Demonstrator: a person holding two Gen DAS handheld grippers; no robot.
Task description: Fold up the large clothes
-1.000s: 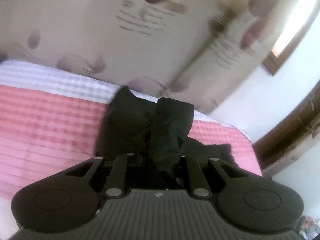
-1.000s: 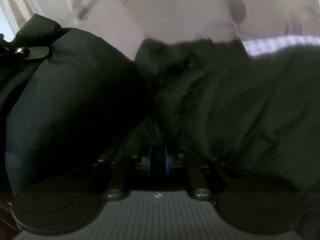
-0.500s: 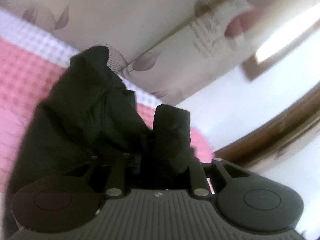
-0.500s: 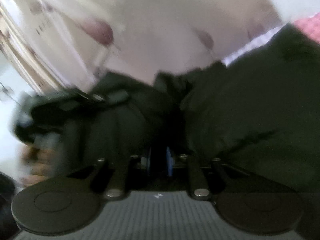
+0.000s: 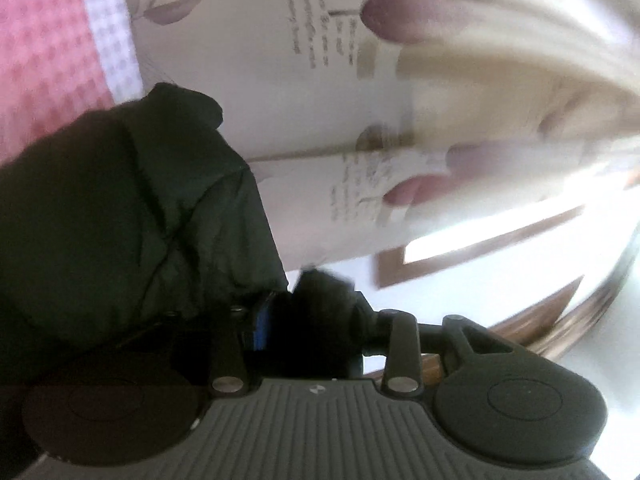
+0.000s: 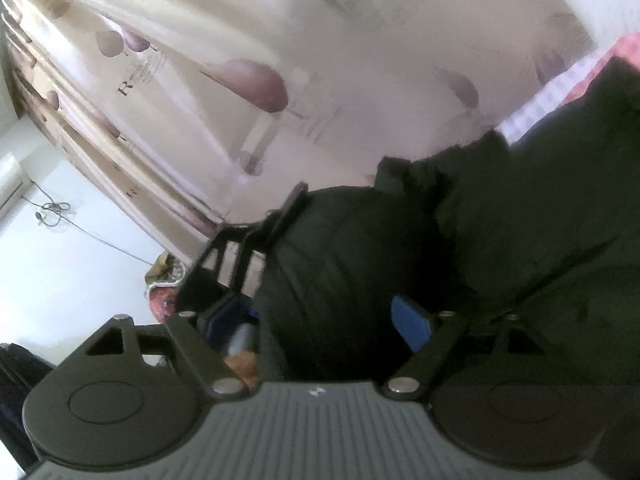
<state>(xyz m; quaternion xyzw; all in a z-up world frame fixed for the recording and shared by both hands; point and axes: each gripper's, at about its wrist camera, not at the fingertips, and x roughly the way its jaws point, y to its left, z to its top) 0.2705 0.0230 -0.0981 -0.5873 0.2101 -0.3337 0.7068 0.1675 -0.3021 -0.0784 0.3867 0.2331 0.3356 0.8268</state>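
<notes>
Our left gripper [image 5: 308, 320] is clamped on a bunched fold of the black padded jacket [image 5: 120, 220], whose bulk hangs just to the left of its jaws and ahead of them. Our right gripper [image 6: 332, 320] has its jaws spread wide apart, and the jacket [image 6: 500, 260] sits between them and spills off to the right, so we judge this side is not pinching anything now. The left gripper also shows [image 6: 248, 248] up and to the left of the right one, close by.

What could go wrong: with only one clamp on a thick, slippery garment, its weight may drag the fold out of the left jaws, or the free side may flop and spoil the fold line. The two grippers are near enough to knock together if we close in carelessly.

Around us, the pink checked bedcover [image 5: 44, 64] lies beyond the jacket, and the printed curtain [image 6: 280, 80] hangs ahead; neither blocks the way
</notes>
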